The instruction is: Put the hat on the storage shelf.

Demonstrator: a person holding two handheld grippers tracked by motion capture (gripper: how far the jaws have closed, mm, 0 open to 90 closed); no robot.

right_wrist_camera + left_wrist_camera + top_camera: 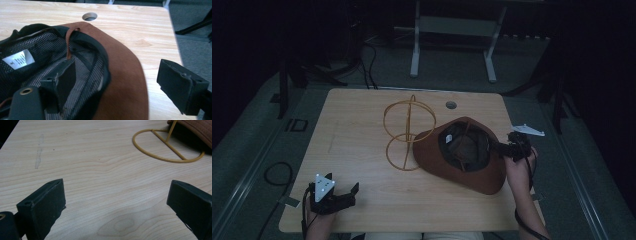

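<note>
Wood table [362, 200]: brown hat [472, 172] lies crown-down by wire stand [407, 132]. Right gripper [117, 82] fingers spread astride brim, left gripper [115, 202] spread, empty; shallow pinch w/ floppy brim could slip, or hat could knock stand.

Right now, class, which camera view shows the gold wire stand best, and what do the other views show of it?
The high view: the whole stand shows there, upright on the table with the brown hat beside it, ring base and globe-shaped top together. The left gripper view catches the ring base and a rod rising from it.

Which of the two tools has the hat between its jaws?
The right tool: its open jaws straddle the brim of the upside-down brown felt hat. The left tool is open over bare wooden table, away from the hat.
</note>
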